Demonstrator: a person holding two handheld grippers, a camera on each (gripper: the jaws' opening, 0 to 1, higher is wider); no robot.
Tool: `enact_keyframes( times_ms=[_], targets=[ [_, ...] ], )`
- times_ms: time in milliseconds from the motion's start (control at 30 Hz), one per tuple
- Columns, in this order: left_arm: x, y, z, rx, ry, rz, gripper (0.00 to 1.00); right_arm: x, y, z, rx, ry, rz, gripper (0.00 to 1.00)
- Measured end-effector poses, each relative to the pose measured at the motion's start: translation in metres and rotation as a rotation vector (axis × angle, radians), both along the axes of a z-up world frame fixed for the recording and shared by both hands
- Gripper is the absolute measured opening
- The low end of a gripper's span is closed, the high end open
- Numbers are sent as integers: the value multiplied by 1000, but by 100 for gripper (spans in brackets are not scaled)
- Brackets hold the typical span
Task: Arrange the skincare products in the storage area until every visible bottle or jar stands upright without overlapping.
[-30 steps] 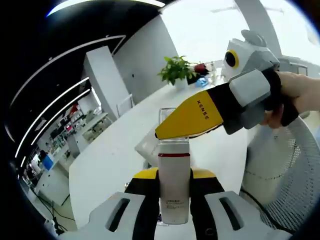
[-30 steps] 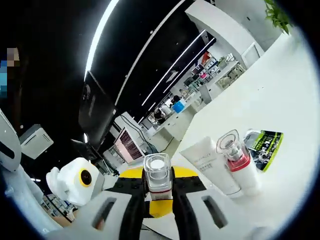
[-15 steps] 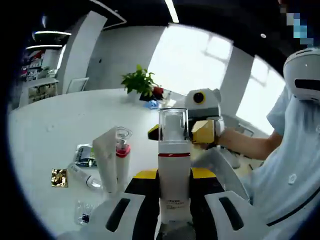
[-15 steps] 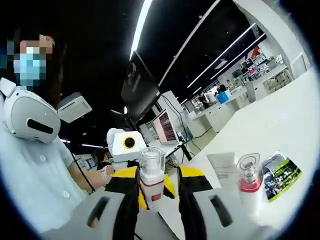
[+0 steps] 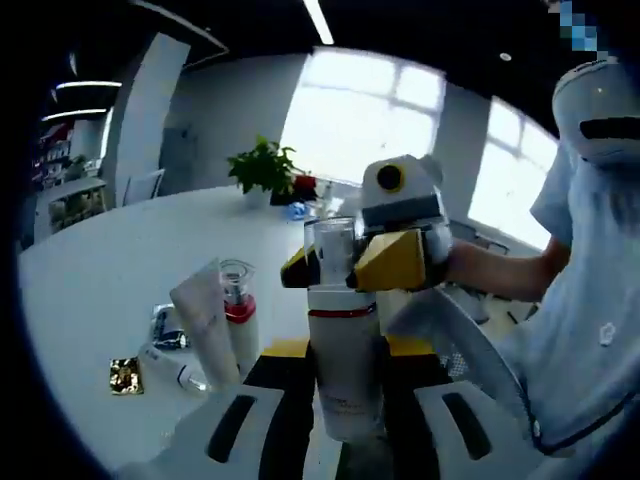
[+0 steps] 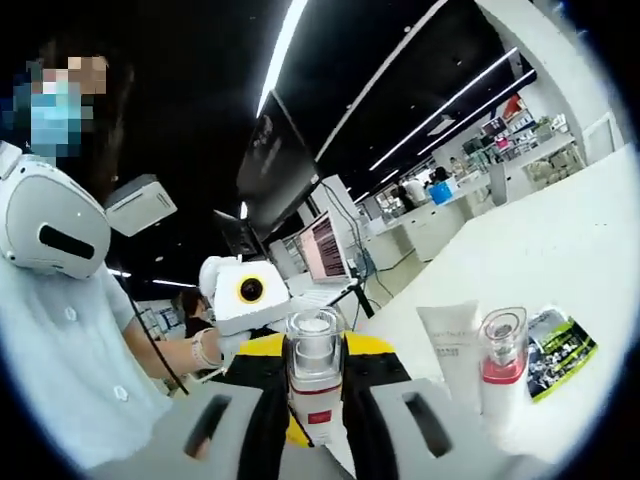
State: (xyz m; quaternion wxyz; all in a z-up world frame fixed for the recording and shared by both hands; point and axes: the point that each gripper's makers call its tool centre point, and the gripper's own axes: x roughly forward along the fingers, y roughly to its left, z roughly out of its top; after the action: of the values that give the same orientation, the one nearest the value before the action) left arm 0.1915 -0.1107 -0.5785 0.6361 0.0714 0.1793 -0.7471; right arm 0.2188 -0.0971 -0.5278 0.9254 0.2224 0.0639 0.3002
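The left gripper (image 5: 345, 400) holds the white pump bottle (image 5: 343, 370) upright above the tabletop (image 5: 110, 250), at 6 o'clock, fingers clamping its body while the right gripper (image 5: 345, 268) pinches its clear cap (image 5: 333, 240), likely steadying it for placing.

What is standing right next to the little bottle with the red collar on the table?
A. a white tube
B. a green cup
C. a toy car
A: in the right gripper view the white tube stands just beside the red-collared bottle on the white table.
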Motion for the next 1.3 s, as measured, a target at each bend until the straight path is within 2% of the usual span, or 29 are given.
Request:
enact_keyframes(
  times_ms=[67, 100, 133, 167, 233, 300, 433, 533, 633, 700, 733, 833, 867, 900, 933, 967, 1000, 1033, 1067, 1100, 1133, 1167, 1200, 1233, 1267, 1300],
  targets=[
    [9, -4, -5, 19, -56, 89, 24, 4, -3, -3, -14, 9, -47, 18],
    [13, -6, -6, 21, -88, 122, 24, 8, -6, -5, -30, 23, -99, 18],
    [17, -7, -9, 36, -136, 150, 24, 10, -7, -7, -56, 28, -123, 18],
    [20, -8, -10, 45, -156, 176, 24, 13, -9, -10, -95, 38, -160, 18],
    [25, -10, -11, 65, -259, 213, 24, 17, -11, -11, -119, 42, -213, 18],
    [31, -11, -12, 79, -335, 254, 24, 20, -13, -13, -121, 40, -254, 18],
    [34, -12, -15, 90, -381, 305, 22, 23, -20, -17, -84, 52, -326, 18],
    [39, -11, -18, 117, -447, 330, 21, 24, -25, -21, -36, 67, -385, 18],
    [40, -8, -20, 139, -493, 351, 19, 21, -21, -24, -34, 74, -381, 19],
    [42, -5, -22, 147, -472, 374, 18, 18, -18, -26, -53, 84, -365, 19],
    [41, -3, -22, 137, -435, 376, 17, 17, -17, -26, -62, 81, -369, 19],
    [42, 1, -21, 135, -446, 364, 17, 17, -12, -24, -84, 69, -316, 20],
    [34, -1, -20, 101, -301, 340, 17, 15, -11, -18, -80, 34, -281, 20],
    [30, -3, -17, 67, -195, 324, 17, 14, -11, -15, -73, 20, -257, 21],
    [34, -2, -15, 44, -159, 325, 17, 13, -13, -15, -73, 30, -242, 26],
    [37, 2, -15, 41, -144, 301, 17, 13, -22, -8, -92, -14, -245, 28],
    [38, 3, -15, 37, -136, 287, 17, 11, -25, -9, -108, -4, -219, 29],
    [37, 4, -14, 26, -76, 270, 17, 8, -25, -7, -106, -10, -157, 32],
    [38, 4, -14, 14, -25, 275, 17, 6, -27, -2, -91, -31, -135, 31],
    [40, 6, -16, 14, -9, 258, 17, 5, -32, 7, -60, -75, -118, 29],
    [37, 5, -15, -7, -7, 215, 17, 0, -27, 10, -41, -76, -58, 29],
    [35, 4, -15, -16, 29, 194, 17, 1, -33, 12, -38, -73, -74, 29],
    [33, 4, -16, -14, 38, 183, 17, 0, -30, 12, -74, -94, -47, 29],
    [28, 1, -15, -31, 25, 136, 17, -2, -25, 8, -119, -87, 1, 30],
    [29, 0, -17, -25, 34, 142, 17, 1, -26, 2, -168, -69, 1, 31],
    [24, -2, -17, -25, 53, 113, 17, 0, -22, -2, -197, -69, 36, 31]
  ],
)
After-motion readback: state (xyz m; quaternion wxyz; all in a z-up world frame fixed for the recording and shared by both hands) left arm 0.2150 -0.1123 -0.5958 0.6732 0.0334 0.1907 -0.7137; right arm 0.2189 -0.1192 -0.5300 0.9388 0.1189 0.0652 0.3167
